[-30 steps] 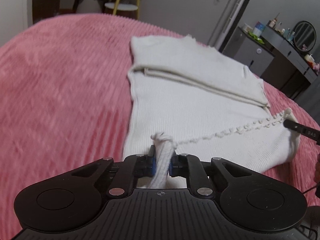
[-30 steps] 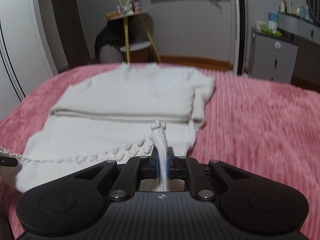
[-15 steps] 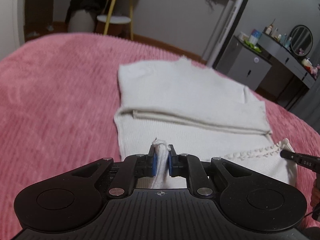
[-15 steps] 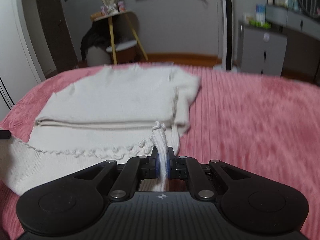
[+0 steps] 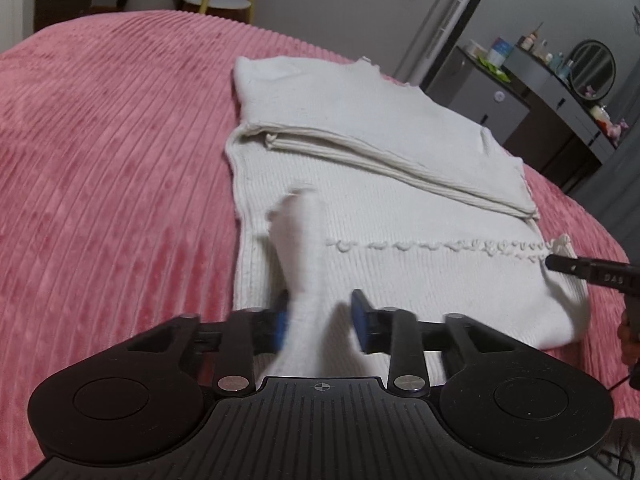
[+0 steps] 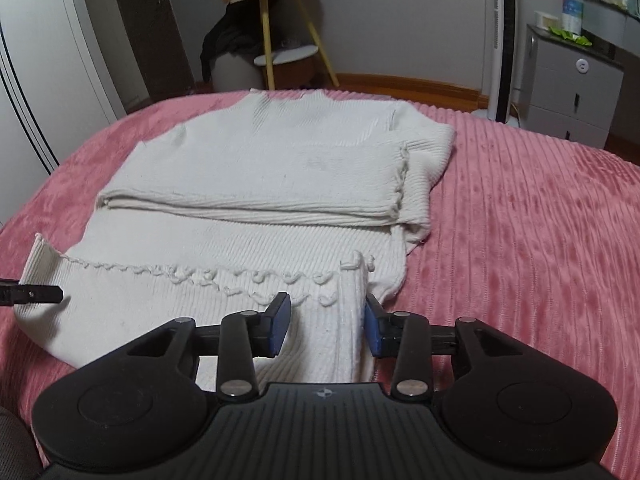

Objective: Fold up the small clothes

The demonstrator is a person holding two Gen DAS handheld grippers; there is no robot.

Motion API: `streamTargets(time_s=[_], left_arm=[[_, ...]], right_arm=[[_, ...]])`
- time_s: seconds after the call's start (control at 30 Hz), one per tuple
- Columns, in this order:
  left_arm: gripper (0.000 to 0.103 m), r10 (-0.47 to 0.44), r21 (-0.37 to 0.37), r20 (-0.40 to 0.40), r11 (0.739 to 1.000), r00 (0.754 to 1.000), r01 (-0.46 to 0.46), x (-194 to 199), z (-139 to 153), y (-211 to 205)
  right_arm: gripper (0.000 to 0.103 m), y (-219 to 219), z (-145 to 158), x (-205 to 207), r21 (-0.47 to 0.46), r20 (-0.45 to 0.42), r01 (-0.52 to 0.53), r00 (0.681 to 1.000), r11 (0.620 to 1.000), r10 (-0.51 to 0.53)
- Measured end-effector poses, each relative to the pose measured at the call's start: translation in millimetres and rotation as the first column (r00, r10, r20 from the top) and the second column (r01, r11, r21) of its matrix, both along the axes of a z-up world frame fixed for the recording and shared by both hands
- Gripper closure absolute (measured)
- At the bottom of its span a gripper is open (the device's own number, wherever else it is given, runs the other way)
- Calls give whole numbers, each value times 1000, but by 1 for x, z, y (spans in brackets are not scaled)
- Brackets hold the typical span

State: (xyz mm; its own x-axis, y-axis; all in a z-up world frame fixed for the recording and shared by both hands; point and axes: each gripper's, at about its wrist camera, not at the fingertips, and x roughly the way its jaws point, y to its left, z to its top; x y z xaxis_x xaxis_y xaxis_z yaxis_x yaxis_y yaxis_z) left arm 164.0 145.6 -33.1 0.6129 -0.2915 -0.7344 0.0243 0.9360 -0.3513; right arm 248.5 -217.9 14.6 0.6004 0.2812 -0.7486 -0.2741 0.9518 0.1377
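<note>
Left gripper (image 5: pixel 320 320) jaws just opened around sweater (image 5: pixel 360 168) hem.

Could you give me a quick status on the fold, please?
Left gripper and right gripper just opened, hem loose between pads. Sweater part-folded on the bed. Nothing in the way.

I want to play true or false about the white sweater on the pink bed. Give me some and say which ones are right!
1. The white sweater lies on a pink ribbed bedspread. True.
2. The sweater is spread out flat with no folds. False: its upper part is folded over, so it lies in layers.
3. The right gripper is clamped tight on the knit. False: its blue fingers stand apart; they have just been opening, with the hem between them.
4. The left gripper is open too, with a flap of knit between its fingers. True.
5. A bumpy knitted trim runs across the sweater. True.
</note>
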Motion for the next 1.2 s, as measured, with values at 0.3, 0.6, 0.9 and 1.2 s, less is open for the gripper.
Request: streamTargets(time_s=[0.3, 0.6, 0.9, 1.2], left_arm=[[89, -76, 30, 32, 997, 997, 75, 7, 11, -7], [90, 29, 64, -2, 998, 1000, -29, 12, 4, -4], [71, 118, -33, -39, 992, 992, -119, 9, -8, 0], [96, 93, 22, -16, 995, 996, -93, 19, 6, -10]], right_arm=[[95, 8, 6, -5, -72, 71, -3, 997, 997, 8], [95, 5, 36, -16, -21, 191, 35, 981, 999, -30], [95, 3, 26, -17, -33, 158, 48, 987, 998, -42], [95, 5, 27, -19, -23, 178, 48, 983, 999, -43]])
